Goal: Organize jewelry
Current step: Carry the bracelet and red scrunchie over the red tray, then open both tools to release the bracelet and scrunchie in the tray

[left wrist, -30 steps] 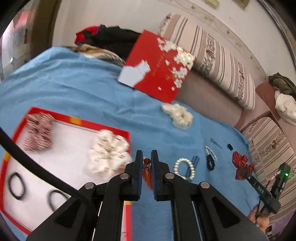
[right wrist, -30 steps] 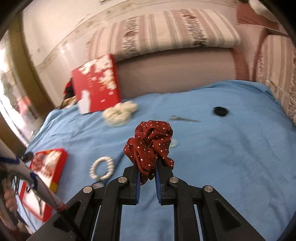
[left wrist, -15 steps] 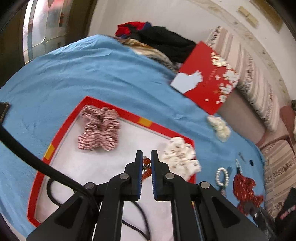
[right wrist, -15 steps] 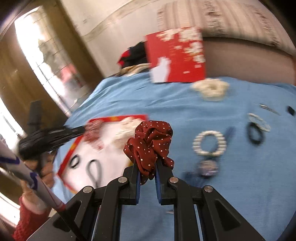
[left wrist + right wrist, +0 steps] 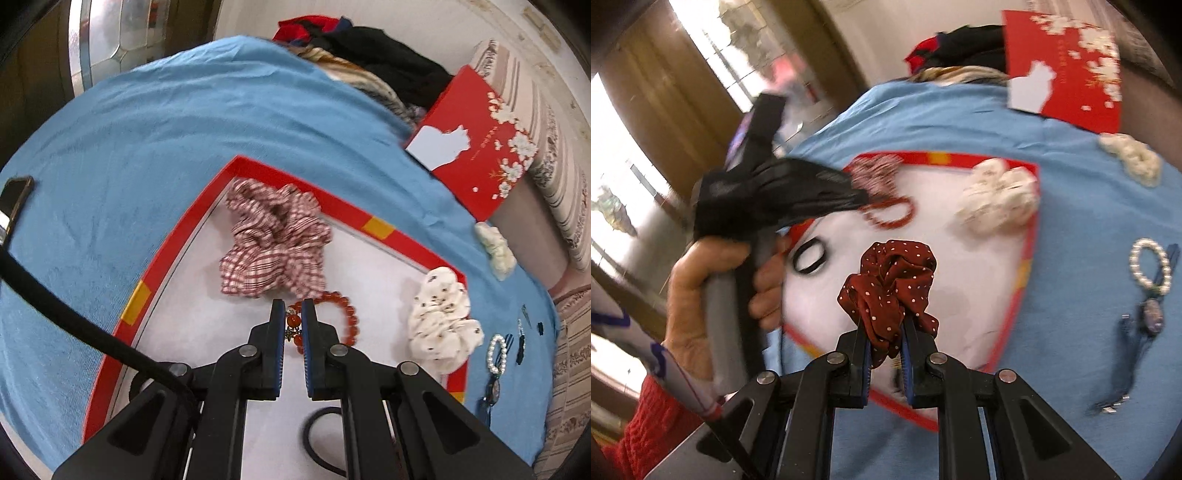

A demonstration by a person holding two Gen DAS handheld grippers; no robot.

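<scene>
Left tongs point(image 5: 293, 319) clamp red bead bracelet point(image 5: 341, 314), right tongs point(image 5: 884, 334) grip dotted scrunchie point(image 5: 892, 280) — release each onto bare tray point(image 5: 376, 229) floor, not overlapping.

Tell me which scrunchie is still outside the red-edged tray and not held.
The plain cream scrunchie, lying on the blue cloth beside the red box. The checked and spotted white ones lie in the tray; the dark red one is held.

No legible text; only tiny unreadable gold marks on the red box point(image 5: 476, 147).
</scene>
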